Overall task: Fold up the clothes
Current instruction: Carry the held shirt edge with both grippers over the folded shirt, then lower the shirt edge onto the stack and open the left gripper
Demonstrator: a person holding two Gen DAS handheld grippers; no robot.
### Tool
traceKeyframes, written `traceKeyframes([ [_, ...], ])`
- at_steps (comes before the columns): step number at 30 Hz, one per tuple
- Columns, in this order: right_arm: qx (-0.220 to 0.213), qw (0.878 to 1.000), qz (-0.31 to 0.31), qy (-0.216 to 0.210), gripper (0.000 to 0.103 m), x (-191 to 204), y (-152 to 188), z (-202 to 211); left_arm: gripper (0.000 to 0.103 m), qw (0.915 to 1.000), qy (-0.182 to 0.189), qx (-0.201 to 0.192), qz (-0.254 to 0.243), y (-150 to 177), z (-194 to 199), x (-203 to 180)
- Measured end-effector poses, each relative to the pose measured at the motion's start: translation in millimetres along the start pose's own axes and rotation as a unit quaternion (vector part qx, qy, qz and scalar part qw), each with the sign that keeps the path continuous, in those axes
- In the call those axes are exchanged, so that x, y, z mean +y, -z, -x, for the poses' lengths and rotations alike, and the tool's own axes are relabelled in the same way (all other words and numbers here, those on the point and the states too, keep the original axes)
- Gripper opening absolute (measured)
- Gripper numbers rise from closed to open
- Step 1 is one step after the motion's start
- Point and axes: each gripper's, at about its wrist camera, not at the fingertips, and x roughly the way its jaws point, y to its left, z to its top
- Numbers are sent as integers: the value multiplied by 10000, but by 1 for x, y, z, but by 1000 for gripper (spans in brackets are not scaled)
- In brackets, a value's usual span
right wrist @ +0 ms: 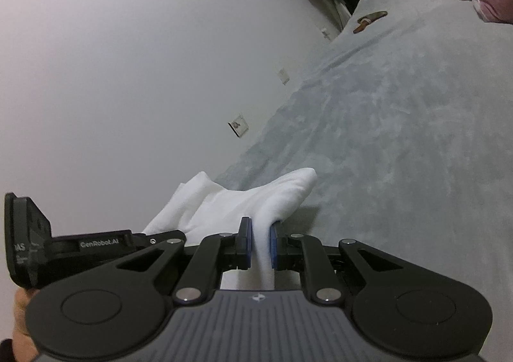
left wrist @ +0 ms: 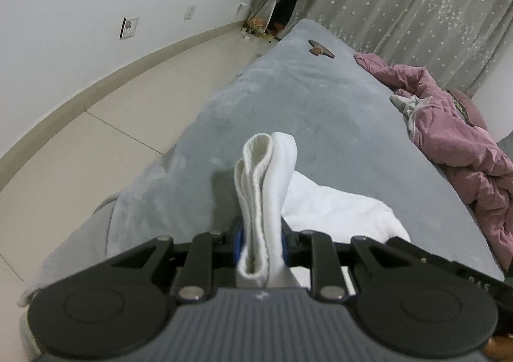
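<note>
Found the white knit garment (left wrist: 336, 208) at the near end of the bed with the grey plush cover (left wrist: 320, 105), partly raised and partly resting on the cover. Saw the left gripper (left wrist: 261, 233) closed tight on a ribbed edge of it, with several layers standing up between the blue pads like a doubled hem or cuff. Saw the right gripper (right wrist: 259, 243) likewise pinched onto a fold of the same cloth, jaws nearly together with only the fabric's thickness between them. Noted the two grippers close beside each other, with the loose body of the garment sagging and bunched between and beyond them.

Judged this a fold in progress, not a finished one: no flat, squared stack anywhere in view, and the cloth hung in soft humps with no creased lines. Took the stacked layers in the left grip as a sign that some edges had been brought together. Could not tell how many folds the bundle held, nor which part of the garment each gripper had.

Reckoned the remainder as laying the held edges down on the cover, aligning them, smoothing the bulk and letting go.

Noted also a crumpled pink quilt (left wrist: 465, 144) further up the bed and a small brown object (left wrist: 320, 48) lying near the far end, both well apart from the garment.
</note>
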Motion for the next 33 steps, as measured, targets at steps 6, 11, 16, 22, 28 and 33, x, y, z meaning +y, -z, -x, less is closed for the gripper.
traceKeyframes([
  [6, 131, 9998, -159, 7, 14, -14, 2, -8, 27, 9999, 81, -63, 97, 1, -2, 5],
  [11, 223, 9992, -330, -29, 21, -26, 0, -15, 37, 9993, -151, -341, 72, -3, 6, 2],
  [16, 242, 9976, -641, -129, 22, -38, -10, -23, 31, 9979, -404, -503, 102, -12, 3, 1],
  [22, 225, 9950, -935, -256, 22, -51, -22, -32, 31, 9954, -661, -685, -114, -22, -2, -10],
  [28, 300, 9949, -906, -329, 21, -54, -24, -42, 32, 9952, -590, -761, -201, -38, -10, -17],
  [33, 278, 9954, -851, -354, 18, -55, -26, -45, 34, 9943, -761, -627, -411, -43, -28, -26],
])
